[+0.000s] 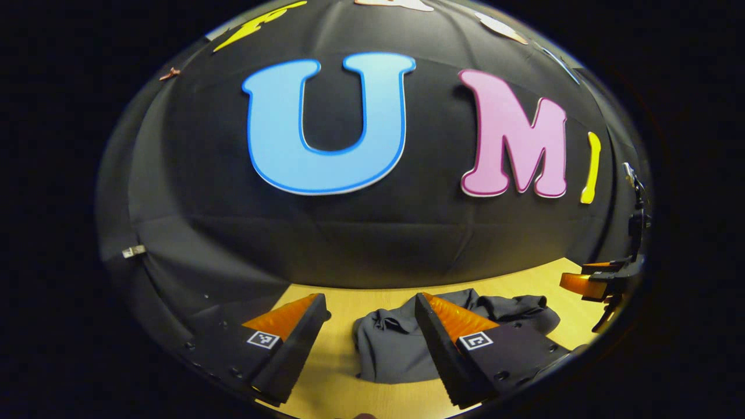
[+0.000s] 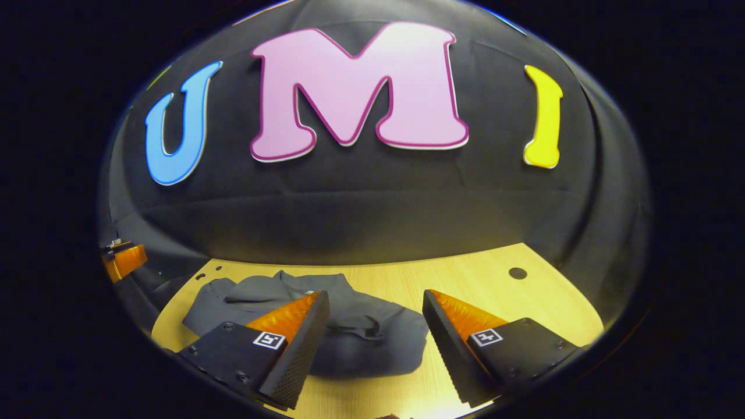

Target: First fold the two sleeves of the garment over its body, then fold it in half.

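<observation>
a: so, where does the garment (image 1: 401,349) lie from each claw?

b: it sits crumpled in a low grey heap on the wooden surface (image 2: 483,279), near the booth wall. in the left gripper view it lies ahead and a little to the right of the left claw (image 1: 372,317), partly behind that claw's right finger. in the right gripper view the garment (image 2: 349,337) lies ahead and to the left of the right claw (image 2: 375,311), behind its left finger.

a: and the claws themselves?

b: both have their fingers spread wide apart, holding nothing, and both hang above the surface short of the cloth. the garment lies between them.

a: long axis?

b: roughly side to side across the right gripper view, though the bunching makes it hard to say for sure. the sleeves cannot be told apart from the body in this heap.

a: which one is nearer?

b: by the look of it, about equal. the cloth likely needs spreading flat before any sleeve can be folded, so no fold looks done yet.
</observation>
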